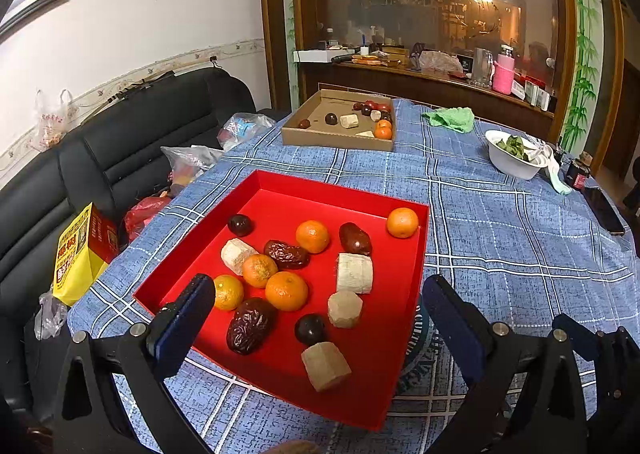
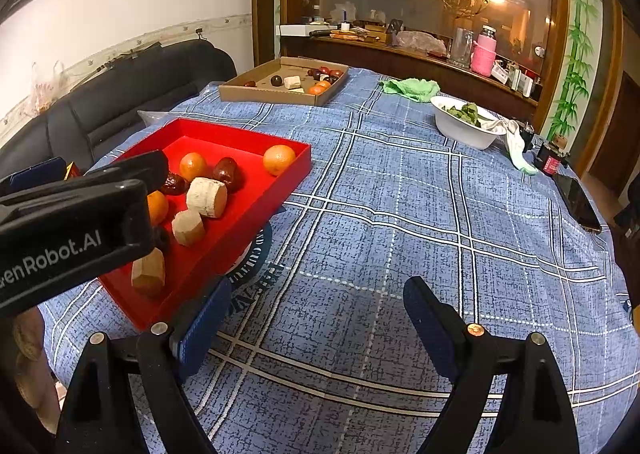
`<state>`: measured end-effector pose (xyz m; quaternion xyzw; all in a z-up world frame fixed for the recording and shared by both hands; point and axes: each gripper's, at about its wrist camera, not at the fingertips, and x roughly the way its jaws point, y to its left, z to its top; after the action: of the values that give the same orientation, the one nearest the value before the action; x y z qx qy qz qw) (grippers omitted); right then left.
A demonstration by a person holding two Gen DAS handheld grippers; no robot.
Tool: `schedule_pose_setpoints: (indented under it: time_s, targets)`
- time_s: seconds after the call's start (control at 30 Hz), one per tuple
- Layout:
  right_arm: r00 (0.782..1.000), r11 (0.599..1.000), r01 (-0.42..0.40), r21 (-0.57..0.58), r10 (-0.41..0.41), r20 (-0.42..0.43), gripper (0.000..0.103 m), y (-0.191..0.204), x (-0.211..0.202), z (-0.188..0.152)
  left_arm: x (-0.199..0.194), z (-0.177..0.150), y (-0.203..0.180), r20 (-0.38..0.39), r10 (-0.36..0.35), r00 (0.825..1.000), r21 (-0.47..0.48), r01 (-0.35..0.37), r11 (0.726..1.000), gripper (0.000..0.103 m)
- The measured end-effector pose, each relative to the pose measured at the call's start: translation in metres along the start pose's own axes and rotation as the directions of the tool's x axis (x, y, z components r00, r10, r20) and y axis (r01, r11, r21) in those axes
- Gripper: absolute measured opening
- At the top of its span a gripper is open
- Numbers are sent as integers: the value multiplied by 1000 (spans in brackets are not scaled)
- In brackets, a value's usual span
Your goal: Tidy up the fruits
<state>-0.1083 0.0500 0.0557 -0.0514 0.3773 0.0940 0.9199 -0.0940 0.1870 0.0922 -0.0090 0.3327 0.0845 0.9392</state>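
A red tray (image 1: 396, 334) sits tilted on the blue checked tablecloth and holds several oranges (image 1: 286, 291), dark red dates (image 1: 249, 325), dark round fruits (image 1: 311, 329) and pale cut chunks (image 1: 326, 365). My left gripper (image 1: 320, 318) is open and empty, its fingers straddling the tray's near half just above the fruit. In the right wrist view the red tray (image 2: 256, 202) lies to the left. My right gripper (image 2: 316, 318) is open and empty over bare cloth beside the tray's near right corner. A brown cardboard tray (image 1: 336, 138) at the far side holds more fruit.
A white bowl (image 1: 512, 166) with green leaves, a green cloth (image 1: 450, 117) and a dark phone (image 1: 604, 210) lie at the table's right. A black sofa (image 1: 120, 158) with bags and a yellow box (image 1: 80, 254) stands left. A cluttered sideboard (image 1: 420, 74) is behind.
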Motion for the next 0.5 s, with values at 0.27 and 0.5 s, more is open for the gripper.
schedule_pose_setpoints:
  time_s: [0.27,0.5]
  targets:
    - [1000,1000,6,-3,-6,-7,92,0,3,0,2,1,3,6,-1,1000,-3,1,1000,103]
    - [998,998,55,14,-55,5,92,-11,-3,-2,6,5,3,5,-31,999,-17,31,999,103]
